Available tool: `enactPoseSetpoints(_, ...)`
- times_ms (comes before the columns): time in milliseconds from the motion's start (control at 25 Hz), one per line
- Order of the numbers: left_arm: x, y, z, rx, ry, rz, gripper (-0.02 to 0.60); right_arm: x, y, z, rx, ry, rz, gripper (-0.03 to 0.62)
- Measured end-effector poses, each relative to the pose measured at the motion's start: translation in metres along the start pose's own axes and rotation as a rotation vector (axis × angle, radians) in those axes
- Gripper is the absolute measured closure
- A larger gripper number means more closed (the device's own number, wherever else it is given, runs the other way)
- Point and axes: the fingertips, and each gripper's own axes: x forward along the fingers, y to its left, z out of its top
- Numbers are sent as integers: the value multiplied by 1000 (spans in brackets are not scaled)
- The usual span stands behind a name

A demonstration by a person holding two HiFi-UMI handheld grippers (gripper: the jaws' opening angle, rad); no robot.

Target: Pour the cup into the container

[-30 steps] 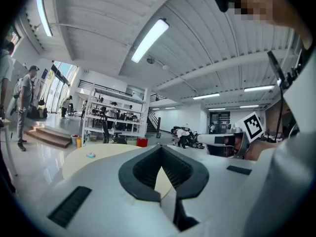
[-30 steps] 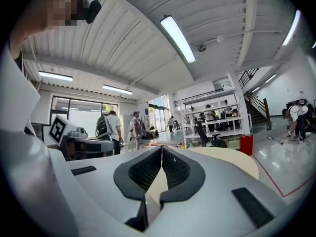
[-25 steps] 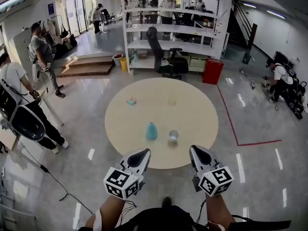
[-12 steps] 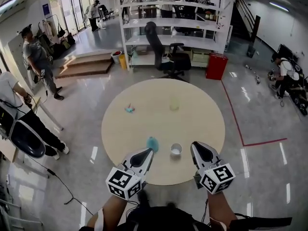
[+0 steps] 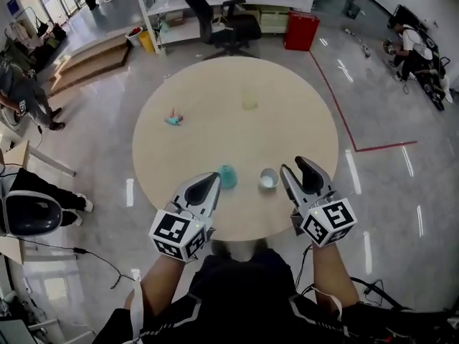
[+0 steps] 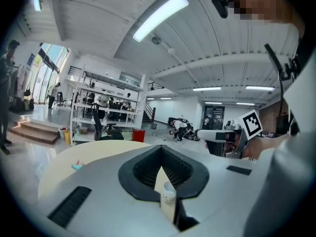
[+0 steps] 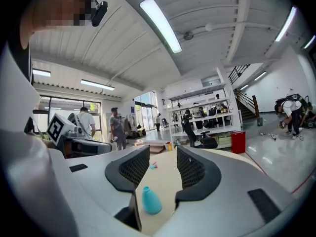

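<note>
Near the round beige table's [image 5: 215, 106] front edge, the empty right gripper [image 5: 300, 170], jaws just opening, flanks the small white cup [image 5: 269, 178], apparently to grasp it; the left gripper [image 5: 212, 181], jaws together, flanks the teal bottle-shaped container [image 5: 227, 175].

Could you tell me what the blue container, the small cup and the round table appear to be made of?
The blue container looks like plastic: opaque teal, smooth, evenly coloured. The cup is white and opaque, plastic or paper; too small to tell. The table has a pale beige matte top, likely laminate or painted wood; no grain shows.
</note>
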Motion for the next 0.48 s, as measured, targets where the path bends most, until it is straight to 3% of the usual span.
enactPoseSetpoints(240, 26, 0, -34, -39, 80, 12, 583, 9, -23, -44, 24, 104, 24, 352)
enactPoseSetpoints(480, 49, -4, -98, -96, 166, 17, 583, 15, -45, -133, 49, 245, 58, 291)
